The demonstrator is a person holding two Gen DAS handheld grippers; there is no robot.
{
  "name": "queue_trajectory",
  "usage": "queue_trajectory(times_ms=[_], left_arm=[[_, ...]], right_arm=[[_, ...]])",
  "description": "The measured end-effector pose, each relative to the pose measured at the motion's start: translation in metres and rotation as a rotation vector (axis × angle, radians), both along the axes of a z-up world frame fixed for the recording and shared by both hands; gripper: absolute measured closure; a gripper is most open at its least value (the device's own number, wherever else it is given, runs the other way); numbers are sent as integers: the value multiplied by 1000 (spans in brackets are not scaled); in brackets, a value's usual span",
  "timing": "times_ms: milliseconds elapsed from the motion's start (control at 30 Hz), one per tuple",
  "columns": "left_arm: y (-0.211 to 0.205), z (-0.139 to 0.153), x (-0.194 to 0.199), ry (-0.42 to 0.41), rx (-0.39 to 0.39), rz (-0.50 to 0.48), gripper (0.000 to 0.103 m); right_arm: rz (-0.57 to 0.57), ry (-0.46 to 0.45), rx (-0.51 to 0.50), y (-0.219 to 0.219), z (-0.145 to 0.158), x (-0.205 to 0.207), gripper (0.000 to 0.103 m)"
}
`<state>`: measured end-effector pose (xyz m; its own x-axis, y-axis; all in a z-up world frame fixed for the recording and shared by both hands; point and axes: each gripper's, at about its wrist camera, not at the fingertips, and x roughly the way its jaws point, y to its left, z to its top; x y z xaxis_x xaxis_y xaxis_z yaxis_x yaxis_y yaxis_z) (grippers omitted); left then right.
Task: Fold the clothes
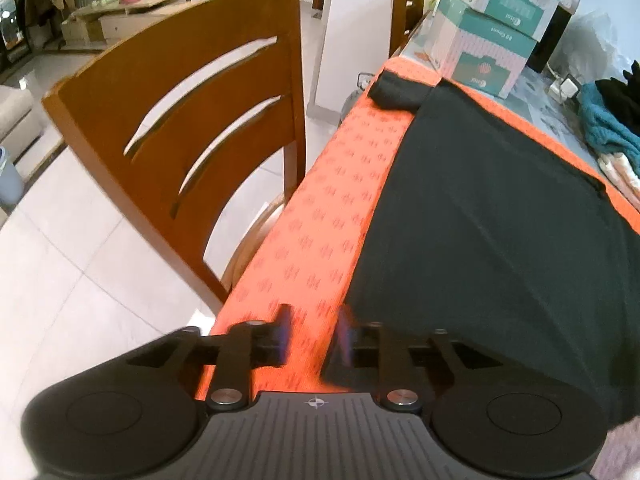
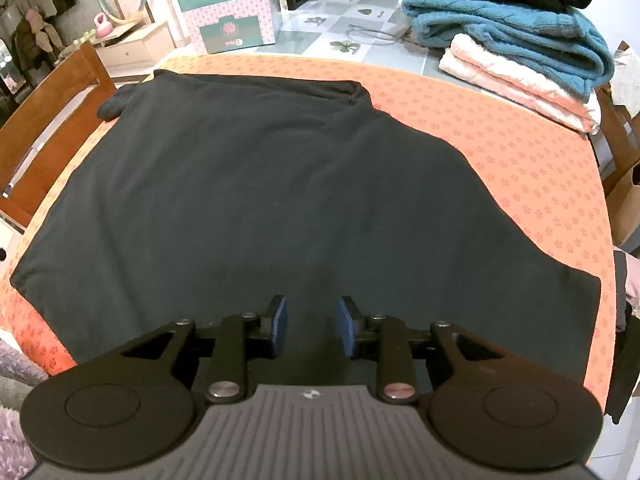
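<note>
A black garment (image 2: 260, 184) lies spread flat on an orange patterned cloth (image 2: 520, 168) over the table. In the left wrist view the garment (image 1: 500, 220) fills the right half, with a rolled sleeve end (image 1: 396, 94) at the far edge. My left gripper (image 1: 314, 332) is open and empty, low over the orange cloth (image 1: 320, 220) beside the garment's left edge. My right gripper (image 2: 311, 326) is open and empty, just above the garment's near middle.
A wooden chair (image 1: 192, 120) stands against the table's left side. Stacked boxes (image 2: 228, 4) stand at the far edge. A pile of folded clothes, teal (image 2: 512, 24), pink and black, sits at the far right. A cable lies behind the cloth.
</note>
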<state>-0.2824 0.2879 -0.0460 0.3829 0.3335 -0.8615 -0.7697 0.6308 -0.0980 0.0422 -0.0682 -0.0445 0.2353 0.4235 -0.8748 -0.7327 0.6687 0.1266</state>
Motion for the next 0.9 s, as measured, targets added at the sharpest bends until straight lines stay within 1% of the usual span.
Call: queue_trajectory(times_ms=[67, 133, 200, 333, 400, 467, 600, 700, 900], left_arm=[[4, 3, 8, -17, 3, 7, 62], [8, 6, 17, -37, -2, 18, 56], [13, 7, 26, -56, -8, 28, 54], [18, 8, 46, -85, -23, 26, 53], [19, 7, 57, -94, -26, 4, 53], [19, 6, 69, -92, -25, -24, 53], [26, 2, 96, -64, 7, -62, 53], [41, -1, 114, -54, 28, -65, 53], [96, -9, 150, -84, 31, 13, 54]], right_arm=[[-1, 0, 3, 0, -1, 1, 70], [-5, -1, 6, 0, -1, 4, 70], [-6, -1, 8, 1, -2, 7, 70], [6, -7, 12, 9, -1, 17, 70], [17, -14, 14, 15, 0, 23, 70], [31, -25, 17, 24, 2, 31, 70], [60, -45, 22, 47, 5, 52, 70], [78, -66, 17, 65, 5, 73, 70], [90, -92, -5, 96, 0, 119, 70]])
